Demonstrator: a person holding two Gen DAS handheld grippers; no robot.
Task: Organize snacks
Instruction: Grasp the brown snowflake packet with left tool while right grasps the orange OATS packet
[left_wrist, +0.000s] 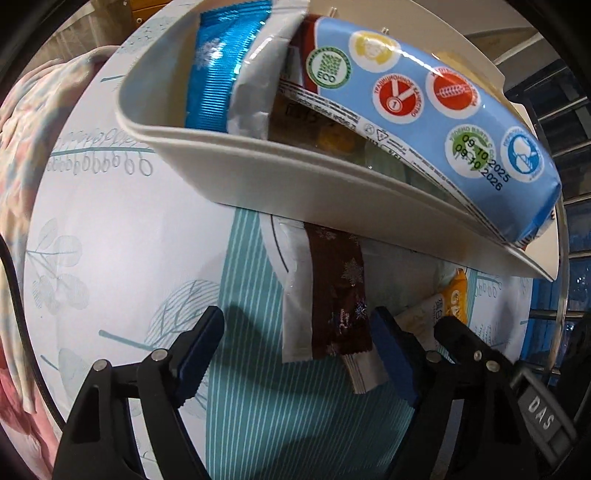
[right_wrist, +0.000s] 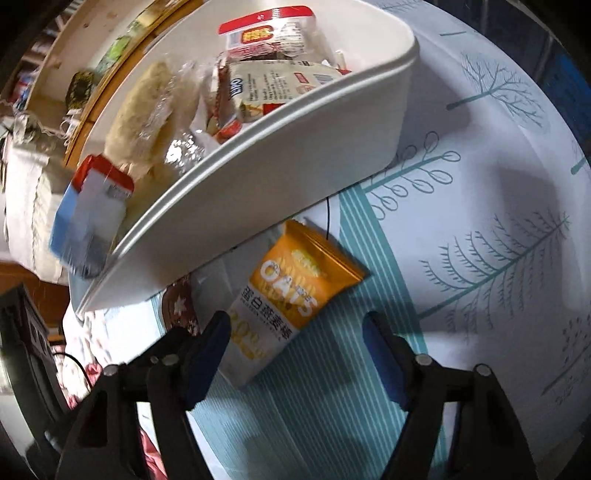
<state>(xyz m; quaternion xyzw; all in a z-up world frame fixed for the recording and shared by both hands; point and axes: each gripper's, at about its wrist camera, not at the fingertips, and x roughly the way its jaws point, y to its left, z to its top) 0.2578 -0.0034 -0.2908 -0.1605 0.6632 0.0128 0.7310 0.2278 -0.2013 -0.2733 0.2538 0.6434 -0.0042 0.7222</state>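
A white bin (left_wrist: 280, 177) stands on the printed tablecloth and holds a blue foil packet (left_wrist: 218, 81) and a light-blue pack (left_wrist: 424, 103) with round badges. In front of the bin a brown-and-white wrapped bar (left_wrist: 340, 302) lies flat. My left gripper (left_wrist: 299, 347) points down over it, open, with the bar's end between the fingers, close to the right one. In the right wrist view an orange OATS packet (right_wrist: 291, 291) lies by the bin's wall (right_wrist: 295, 177). My right gripper (right_wrist: 295, 343) is open above it, and its left fingertip (right_wrist: 212, 343) is near the packet's white end.
The tablecloth (left_wrist: 122, 236) has teal tree and leaf prints and a striped teal band (right_wrist: 332, 406). Floral fabric (left_wrist: 33, 122) bunches at the table's left. The bin also carries a red-lidded pack (right_wrist: 266, 29) and wrapped rolls (right_wrist: 147, 118). A wooden shelf (right_wrist: 74, 55) stands behind.
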